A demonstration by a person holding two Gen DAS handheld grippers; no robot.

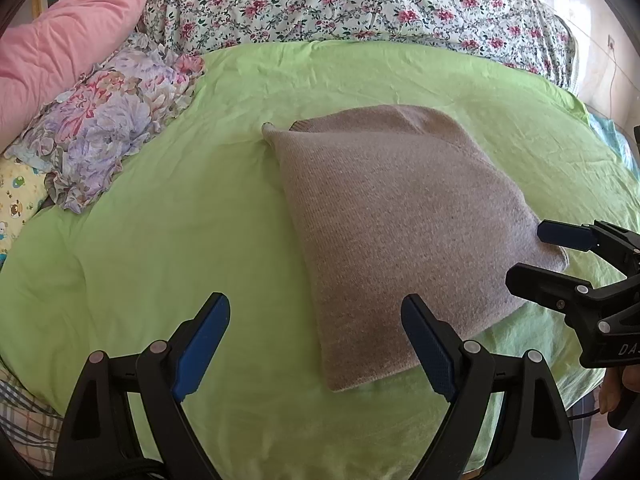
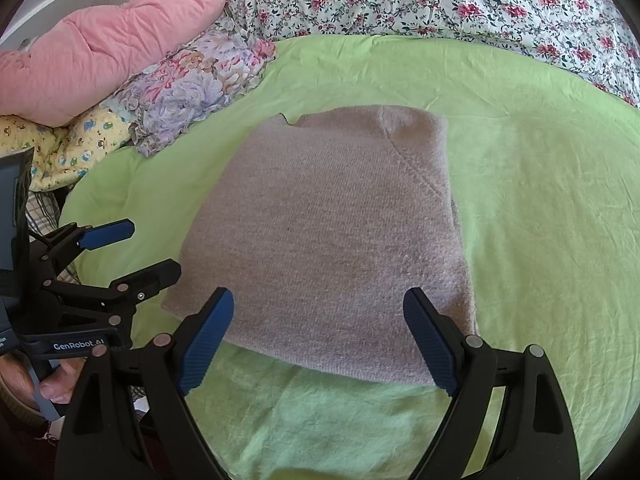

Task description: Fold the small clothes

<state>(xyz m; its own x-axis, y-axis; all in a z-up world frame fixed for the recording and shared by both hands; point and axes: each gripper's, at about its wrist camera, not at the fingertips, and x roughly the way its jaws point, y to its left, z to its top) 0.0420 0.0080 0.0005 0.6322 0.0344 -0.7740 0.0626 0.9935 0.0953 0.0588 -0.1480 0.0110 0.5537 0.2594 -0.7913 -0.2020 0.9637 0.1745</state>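
**Folded knit lies on the green sheet, both grippers hang open at its near edge**

A beige knitted garment (image 1: pixel 400 232), probably a small sweater, lies folded into a rough rectangle on the lime-green sheet (image 1: pixel 160 240) that covers the bed. It sits about midway across the sheet, nearer the front edge than the far one, where a floral quilt (image 1: pixel 360 0) is heaped. A pink quilt (image 1: pixel 72 32) and a flowered pillow (image 1: pixel 108 128) crowd the far left corner.

The left gripper (image 1: pixel 316 340) hovers over the sheet beside the garment's near left corner, its blue-padded fingers (image 1: pixel 204 340) spread wide with nothing between them. The right gripper (image 2: pixel 320 336) hangs over the garment's near edge, jaws likewise wide apart and gripping nothing; whether its pads brush the knit cannot be told.

The fold looks close to finished, so the main danger now seems to be undoing it:
- The top layer ends in a loose pointed corner at the far left of the garment; a pinch that catches only one layer would likely peel it open
- The knit is thick and soft, so a shallow bite at the near edge may slip off as it lifts
- The sheet underneath is loose and wrinkled; a low pinch could gather it together with the garment and drag the whole bundle askew
- The two grippers are close together, and a careless move could knock them against each other
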